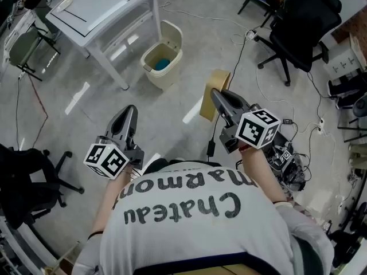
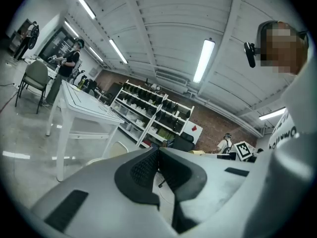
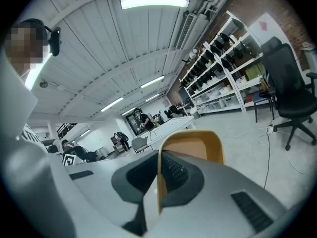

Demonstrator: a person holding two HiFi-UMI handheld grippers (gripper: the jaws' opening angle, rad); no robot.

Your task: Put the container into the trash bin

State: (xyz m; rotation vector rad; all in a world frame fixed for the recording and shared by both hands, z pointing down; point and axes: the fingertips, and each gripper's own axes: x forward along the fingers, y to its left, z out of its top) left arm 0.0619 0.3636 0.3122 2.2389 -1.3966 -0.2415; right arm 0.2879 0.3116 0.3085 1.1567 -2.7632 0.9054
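**Container.** The container (image 1: pixel 211 105) is a tan, open-topped piece with rounded corners. It is held off the floor, in front of the person and to their right. It has not reached the trash bin and stands well apart from it.

**Right hand-held gripper.** The right hand-held gripper (image 1: pixel 218 95) is clenched on the container. In the right gripper view one thin wall of the container runs edge-on between the two ribbed pads (image 3: pixel 174 171), and the rest of the rim rises beyond the jaw tips. Its marker cube (image 1: pixel 257 128) sits at the rear of the body, near the person's wrist.

**Left hand-held gripper.** The left hand-held gripper (image 1: pixel 130 112) is clenched with nothing in it. The left gripper view shows the two jaws meeting along one line, with no object between them. It is held to the left of the person's body, with its marker cube (image 1: pixel 106 160) at the rear.

**Trash bin.** The trash bin (image 1: pixel 167 76) is beige and open-topped. It stands upright on the floor (image 1: pixel 172 119), ahead of both grippers and nearer the left one. A blue item (image 1: pixel 161 64) lies inside it.

**Surroundings.**
- A white bench (image 1: pixel 103 4) with black outlines marked on its top stands just beside the bin, on its far left.
- A black office chair (image 1: pixel 304 22) stands to the far right.
- Cables (image 1: pixel 269 105) trail across the floor on the right.
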